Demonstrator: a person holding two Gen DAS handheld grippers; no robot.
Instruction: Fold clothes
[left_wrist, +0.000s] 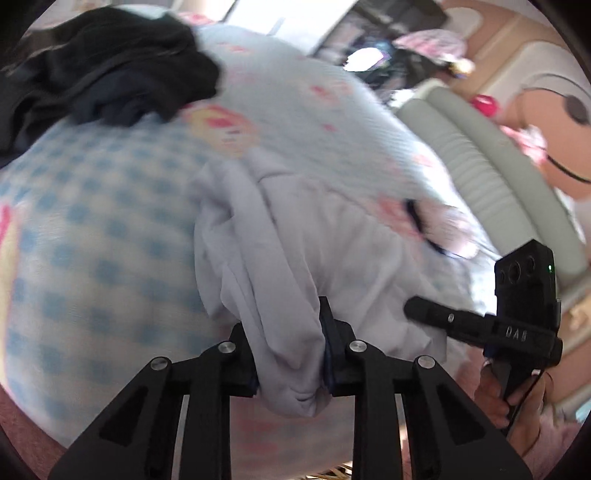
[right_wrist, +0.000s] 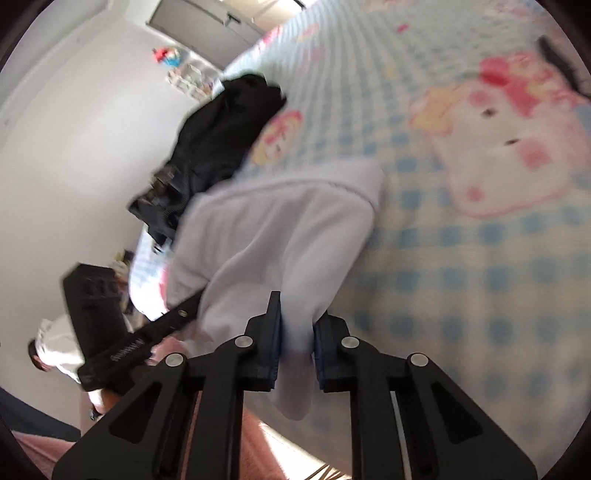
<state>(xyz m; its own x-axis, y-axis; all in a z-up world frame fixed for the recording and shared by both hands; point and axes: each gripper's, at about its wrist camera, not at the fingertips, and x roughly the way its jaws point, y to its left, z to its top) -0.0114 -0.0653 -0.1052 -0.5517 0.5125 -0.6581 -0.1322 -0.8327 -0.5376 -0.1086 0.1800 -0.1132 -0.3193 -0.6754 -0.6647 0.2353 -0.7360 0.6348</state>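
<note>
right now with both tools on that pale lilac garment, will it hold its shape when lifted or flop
Likely floppy: the pale lilac garment bunches into soft folds between the left tool pads and sags below the right tool. Probably light, since a pinched edge carries it. Its free end may drag across the checked blanket.

Left gripper (left_wrist: 290, 354), right gripper (right_wrist: 297, 347) — both clamped

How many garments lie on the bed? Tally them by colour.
Pale lavender garment: 1, pinched by the left gripper and the right gripper.
Black garments: 1 heap; pieces cannot be told apart.
Total: 2.
</note>
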